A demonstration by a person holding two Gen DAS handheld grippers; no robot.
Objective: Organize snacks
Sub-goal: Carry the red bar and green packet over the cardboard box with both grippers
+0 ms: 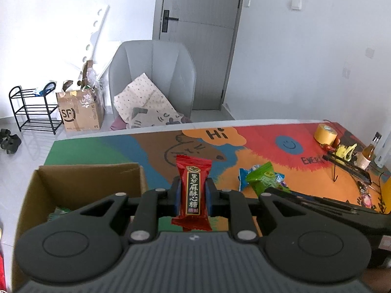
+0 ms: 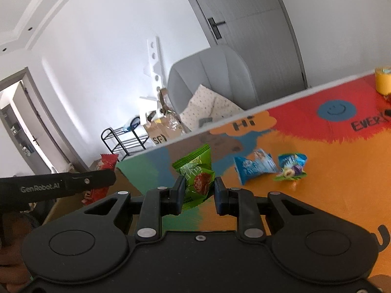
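Clamped upright in the left gripper (image 1: 193,195), a red candy (image 1: 193,190), poised beside the open cardboard box (image 1: 80,183) for dropping in. Pinched in the right gripper (image 2: 198,190), a green snack packet (image 2: 195,175), lifted clear of the colourful table mat (image 2: 330,171). Beyond, two blue packets (image 2: 256,166) awaiting sorting.
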